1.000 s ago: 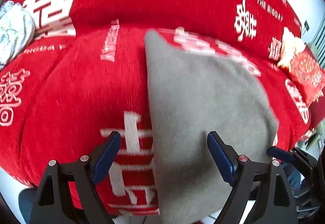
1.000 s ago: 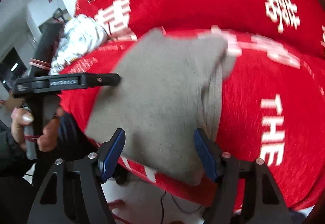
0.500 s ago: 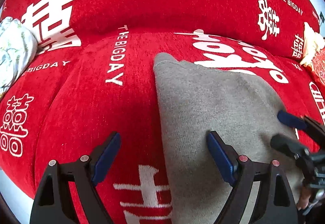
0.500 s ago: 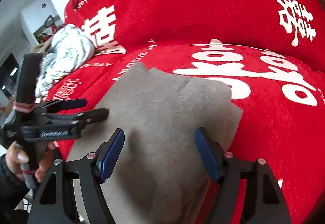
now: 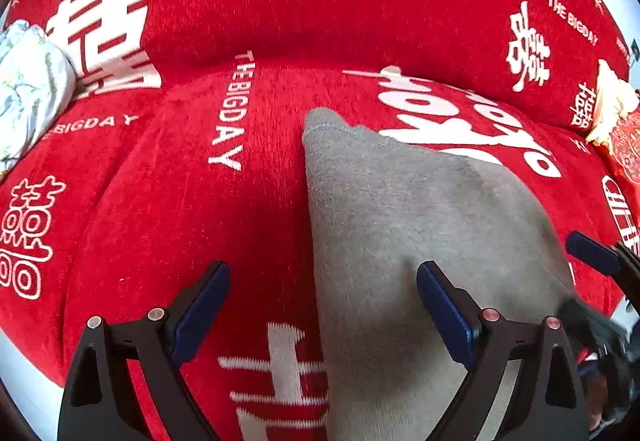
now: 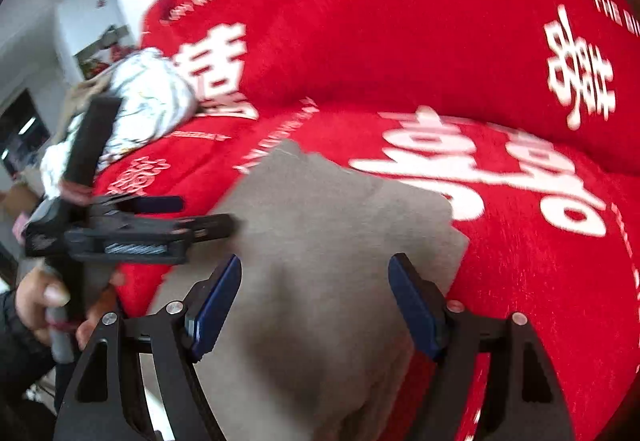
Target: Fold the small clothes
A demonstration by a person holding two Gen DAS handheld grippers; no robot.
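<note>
Grey cloth [image 5: 404, 241], spread flat on the seat of the red sofa [image 5: 168, 209], near the seat's front edge and well clear of the fold where seat meets backrest. Seen from the left wrist: long axis running from the front edge toward the backrest, one far corner pointing at that fold. Left tongs [image 5: 322, 305] wide open, holding nothing, straddling the cloth's left edge. Right tongs just visible at the cloth's right side.

From the right wrist: same cloth [image 6: 320, 261], its far corner aimed toward the backrest, right edge stepped as if already doubled once, though blur leaves that unsure. Right tongs [image 6: 316, 297] spread wide and empty above the near part of the cloth. Left tongs [image 6: 160, 217] beside the left edge, side-on and blurred. Floral bundle [image 6: 148, 101] lying at the sofa's far left end.

Judged a pause between folds: next move likely calling for both tongs to close on the near corners and carry them toward the far edge.
</note>
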